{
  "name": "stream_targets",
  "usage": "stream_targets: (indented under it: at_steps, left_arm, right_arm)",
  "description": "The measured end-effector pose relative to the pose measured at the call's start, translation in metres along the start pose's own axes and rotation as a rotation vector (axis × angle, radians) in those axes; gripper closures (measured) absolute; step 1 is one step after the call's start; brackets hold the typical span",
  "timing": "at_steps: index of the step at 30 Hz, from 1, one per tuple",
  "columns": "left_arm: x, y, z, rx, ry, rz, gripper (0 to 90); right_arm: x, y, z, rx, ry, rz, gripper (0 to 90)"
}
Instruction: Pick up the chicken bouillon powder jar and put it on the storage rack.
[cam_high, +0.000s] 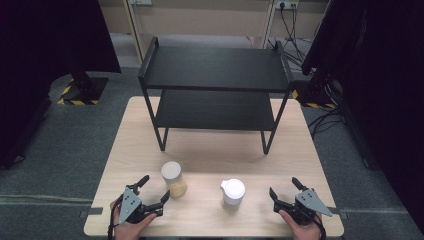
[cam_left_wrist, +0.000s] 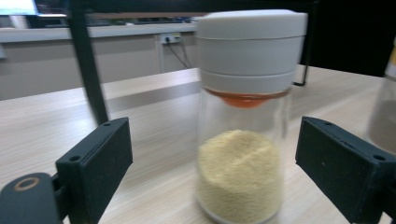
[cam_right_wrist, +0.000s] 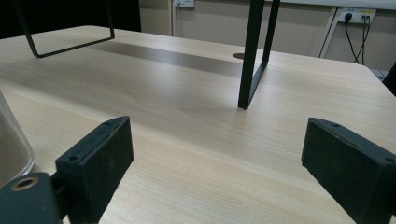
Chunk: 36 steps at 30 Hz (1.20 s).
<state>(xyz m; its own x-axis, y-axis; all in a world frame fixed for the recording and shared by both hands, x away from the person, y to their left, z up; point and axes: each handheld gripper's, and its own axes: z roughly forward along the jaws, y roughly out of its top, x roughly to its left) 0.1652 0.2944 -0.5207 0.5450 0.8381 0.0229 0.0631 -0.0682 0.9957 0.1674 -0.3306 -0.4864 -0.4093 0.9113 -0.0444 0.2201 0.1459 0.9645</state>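
A glass jar of yellow grains (cam_high: 173, 179) with a white lid stands upright on the table's near left; in the left gripper view this jar (cam_left_wrist: 243, 116) rises just ahead, between the two jaws, with a gap on each side. My left gripper (cam_high: 154, 189) is open beside it. A second jar with a white spouted lid (cam_high: 233, 193) stands near the front middle; its glass edge (cam_right_wrist: 11, 144) shows at the left of the right gripper view. My right gripper (cam_high: 285, 187) is open to that jar's right, nothing between its jaws.
A black two-tier metal shelf (cam_high: 215, 70) stands on the far half of the wooden table (cam_high: 215, 150); one of its legs (cam_right_wrist: 252, 56) is ahead of the right gripper. Bare tabletop lies between the shelf legs and the jars.
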Motion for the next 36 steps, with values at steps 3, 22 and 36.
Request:
stream_targets:
  at_steps: [3, 22, 36]
  left_arm:
    - [0.000, 0.002, 0.006, -0.012, -0.022, -0.006, 11.0]
    - [-0.004, 0.015, 0.028, -0.046, -0.061, 0.007, 14.7]
    - [-0.008, 0.020, 0.038, -0.070, -0.037, 0.013, 24.2]
  right_arm:
    - [-0.001, 0.000, 0.001, 0.002, 0.001, 0.003, 8.5]
    - [-0.001, 0.001, 0.002, 0.005, 0.011, -0.003, 8.3]
    - [-0.001, 0.002, 0.002, 0.008, 0.013, -0.005, 8.2]
